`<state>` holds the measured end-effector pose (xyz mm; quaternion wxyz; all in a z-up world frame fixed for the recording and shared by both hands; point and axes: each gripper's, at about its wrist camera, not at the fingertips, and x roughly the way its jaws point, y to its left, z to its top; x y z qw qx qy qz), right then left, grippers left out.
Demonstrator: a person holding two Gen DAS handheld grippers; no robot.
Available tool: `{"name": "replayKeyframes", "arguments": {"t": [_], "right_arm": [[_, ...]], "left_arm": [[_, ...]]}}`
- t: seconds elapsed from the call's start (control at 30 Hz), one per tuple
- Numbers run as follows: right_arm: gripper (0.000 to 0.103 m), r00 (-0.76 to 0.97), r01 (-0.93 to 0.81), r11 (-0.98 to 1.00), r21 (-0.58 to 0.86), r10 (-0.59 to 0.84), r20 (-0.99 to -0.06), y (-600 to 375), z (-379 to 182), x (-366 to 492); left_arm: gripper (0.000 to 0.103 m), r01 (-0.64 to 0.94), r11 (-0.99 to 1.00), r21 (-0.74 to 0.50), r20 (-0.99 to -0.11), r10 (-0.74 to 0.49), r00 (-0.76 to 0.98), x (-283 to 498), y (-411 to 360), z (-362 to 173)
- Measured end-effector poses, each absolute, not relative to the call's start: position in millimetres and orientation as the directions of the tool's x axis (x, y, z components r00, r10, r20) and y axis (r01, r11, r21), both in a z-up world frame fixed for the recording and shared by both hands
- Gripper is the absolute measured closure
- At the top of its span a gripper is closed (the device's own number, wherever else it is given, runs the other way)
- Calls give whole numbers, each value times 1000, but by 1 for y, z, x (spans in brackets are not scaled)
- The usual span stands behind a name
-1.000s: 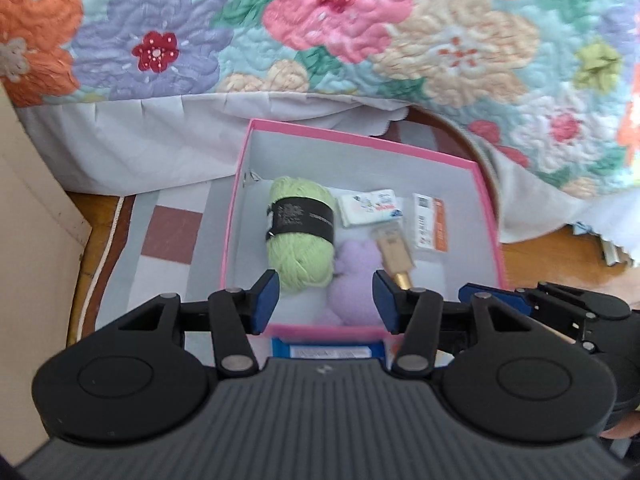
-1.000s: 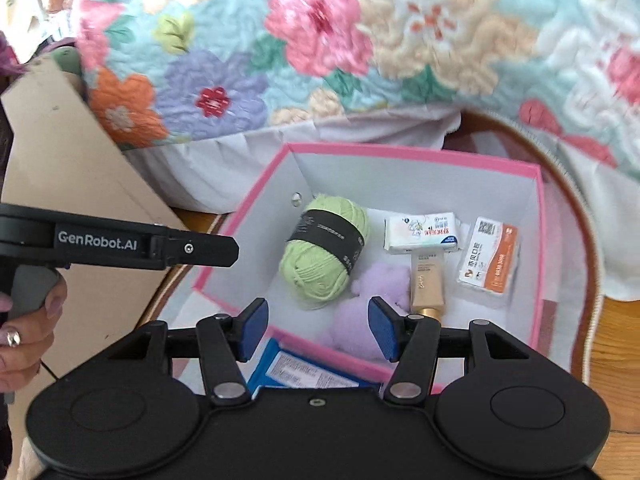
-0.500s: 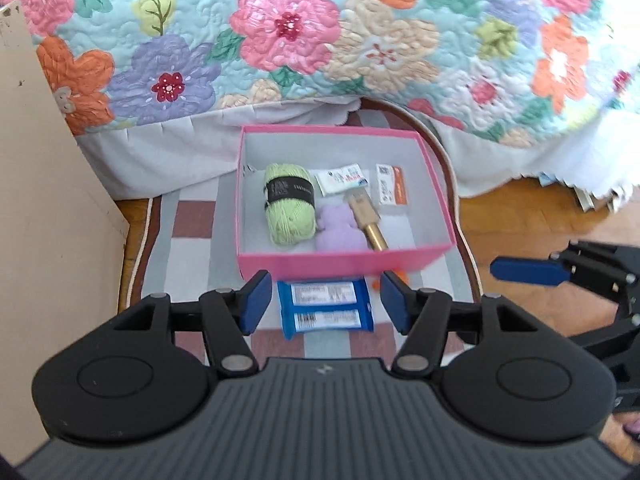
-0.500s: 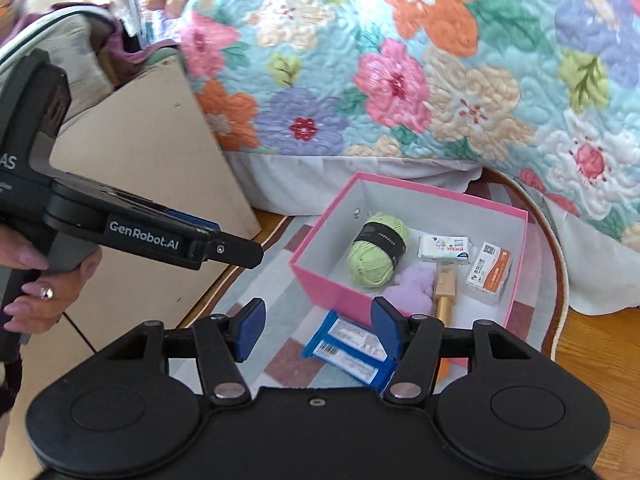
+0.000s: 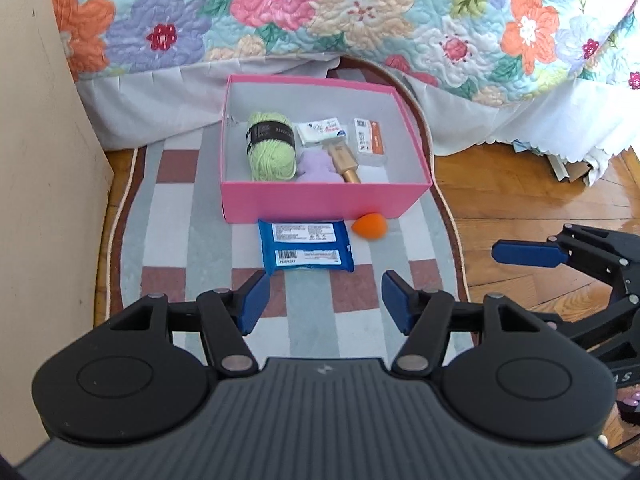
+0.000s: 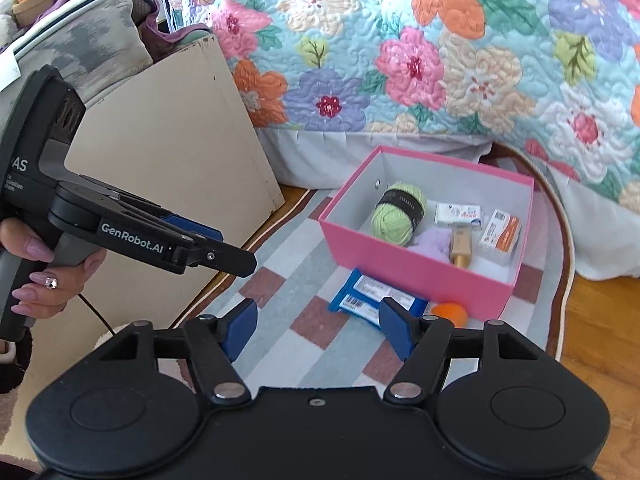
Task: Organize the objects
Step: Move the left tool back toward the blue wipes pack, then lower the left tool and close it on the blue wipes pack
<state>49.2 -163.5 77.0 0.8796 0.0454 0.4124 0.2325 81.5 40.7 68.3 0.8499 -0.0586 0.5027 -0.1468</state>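
Pink box [image 5: 320, 200] sits on striped rug [image 5: 180, 220] by the floral quilt [image 5: 360, 20], holding green yarn [image 5: 270, 148], labelled packets too small to read. Blue packet [image 5: 306, 250] with barcode, orange sponge [image 5: 370, 225] just outside. Left gripper [image 5: 324, 304] marked "GenRobot.AI" apart, empty; right gripper [image 6: 316, 330] jaws opening, empty.

At the left of the right wrist view, the left gripper [image 6: 224, 254] bears "GenRobot.AI" in white on its black arm, with the letters "AS" on the body above the hand [image 6: 48, 280]. The blue packet [image 5: 306, 250] at the centre of the left wrist view carries white labels and a barcode, their print too small to read. Print on the small boxes inside the pink box [image 5: 320, 200] is also illegible.
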Motion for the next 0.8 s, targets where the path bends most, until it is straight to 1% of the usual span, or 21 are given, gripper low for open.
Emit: {"name": "replayKeyframes", "arguments": {"t": [0.1, 0.2, 0.3, 0.4, 0.53, 0.7, 0.8], "right_arm": [[28, 544, -375, 882, 285, 458, -703, -162, 58, 50], [28, 516, -352, 877, 327, 473, -714, -162, 31, 61], [28, 519, -326, 885, 334, 462, -719, -159, 2, 74], [28, 529, -289, 894, 342, 447, -721, -156, -25, 89], [28, 547, -230, 902, 366, 431, -717, -159, -55, 107], [28, 623, -146, 914, 379, 383, -682, -171, -79, 124], [28, 633, -86, 938, 335, 311, -709, -173, -95, 134]], "left_arm": [[42, 183, 946, -269, -833, -324, 448, 87, 46, 52], [42, 167, 939, -302, -808, -345, 478, 99, 54, 34], [42, 155, 929, -336, -788, -367, 494, 117, 60, 10], [44, 142, 921, -363, -789, -384, 480, 137, 61, -16], [44, 126, 923, -364, -793, -379, 478, 156, 59, -45], [44, 95, 918, -385, -799, -383, 464, 175, 57, -77], [46, 54, 912, -407, -814, -389, 431, 185, 59, -98]]}}
